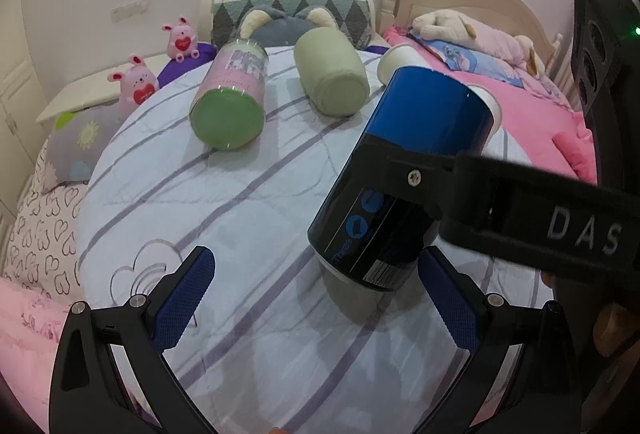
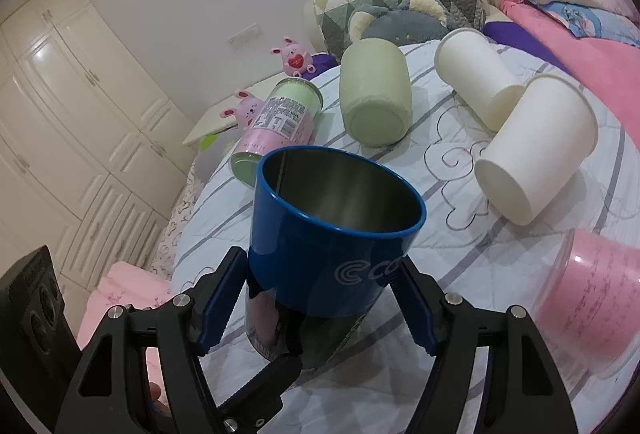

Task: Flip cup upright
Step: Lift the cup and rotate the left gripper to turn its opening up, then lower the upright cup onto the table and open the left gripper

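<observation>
Bed cover (image 1: pixel 248 218): white with purple stripes and a stitched heart pattern; everything below is placed relative to the blue cup standing on it.
Quilted pillow (image 1: pixel 292 4): triangle pattern, far behind the blue cup, with a grey plush animal (image 1: pixel 280 28) leaning on it.
Pink blanket (image 1: pixel 532 110): beyond and to the right of the blue cup.
Blue cup (image 2: pixel 336 234): blue and black metal tin, mouth up, tilted slightly, its base on or just above the cover; I cannot tell which. In the left wrist view it (image 1: pixel 404 174) sits just ahead of the left gripper's right finger.
Right gripper (image 2: pixel 320 298): clamped on the blue cup, one blue pad on each side of the lower wall.
Left gripper (image 1: pixel 316 298): fingers spread wide with nothing between them, hovering over the cover just in front of the blue cup.
Pink cup (image 2: pixel 604 306): on its side, right of the blue cup.
White cups (image 2: pixel 536 150): two, both on their sides, behind and right of the blue cup.
Green cup (image 2: pixel 376 94): fuzzy, on its side, directly behind the blue cup.
Pink-and-green can (image 2: pixel 276 126): on its side, behind and left of the blue cup.
Pink bunny toys (image 1: pixel 136 82): two, far behind and left of the blue cup, off the cover's edge.
</observation>
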Motion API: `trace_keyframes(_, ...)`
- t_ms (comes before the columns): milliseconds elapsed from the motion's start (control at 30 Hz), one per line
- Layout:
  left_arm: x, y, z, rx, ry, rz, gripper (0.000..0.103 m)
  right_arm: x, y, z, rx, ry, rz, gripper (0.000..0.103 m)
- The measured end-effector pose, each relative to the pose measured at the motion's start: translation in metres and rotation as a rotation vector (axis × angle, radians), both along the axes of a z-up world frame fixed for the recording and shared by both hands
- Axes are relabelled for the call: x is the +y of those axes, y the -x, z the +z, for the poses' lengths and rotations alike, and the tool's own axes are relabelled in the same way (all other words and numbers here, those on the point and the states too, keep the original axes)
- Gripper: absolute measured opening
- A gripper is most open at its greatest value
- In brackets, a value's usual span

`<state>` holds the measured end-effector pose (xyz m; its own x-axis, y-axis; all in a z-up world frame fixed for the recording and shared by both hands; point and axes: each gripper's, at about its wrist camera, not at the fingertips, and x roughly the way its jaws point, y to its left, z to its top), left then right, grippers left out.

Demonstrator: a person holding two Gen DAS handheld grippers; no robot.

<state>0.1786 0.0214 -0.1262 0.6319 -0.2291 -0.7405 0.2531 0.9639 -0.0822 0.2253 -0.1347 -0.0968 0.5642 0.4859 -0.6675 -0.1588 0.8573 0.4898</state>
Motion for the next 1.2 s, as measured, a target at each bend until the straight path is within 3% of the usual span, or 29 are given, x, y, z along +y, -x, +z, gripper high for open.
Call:
trace_keyframes(200,-0.005,-0.015,0.004,-0.025,-0.009,-0.006,0.103,-0.001,-0.008,0.005,-0.034,0.066,-0.010,0.073)
trace_keyframes(567,-0.017,-0.042,-0.007,-0.006,-0.027,0.001,0.103,0.014,-0.022,0.013,-0.147,0.344,-0.022,0.072)
trace_keyframes(767,-0.009,-0.037,-0.014,0.013,-0.036,0.020,0.103,0.020,-0.019,0.012,-0.172,0.378,0.030,0.072)
trace_keyframes(1033,0.004,-0.030,-0.014,0.027,-0.022,0.057,0.103,0.027,-0.012,0.016,-0.208,0.343,0.068,0.073)
trace_keyframes(1100,0.004,-0.027,-0.012,0.023,-0.019,0.058,0.103,0.027,-0.010,0.017,-0.209,0.336,0.067,0.080)
trace_keyframes(1200,0.002,-0.021,-0.008,0.009,-0.023,0.058,0.103,0.025,-0.005,0.020,-0.213,0.315,0.064,0.080)
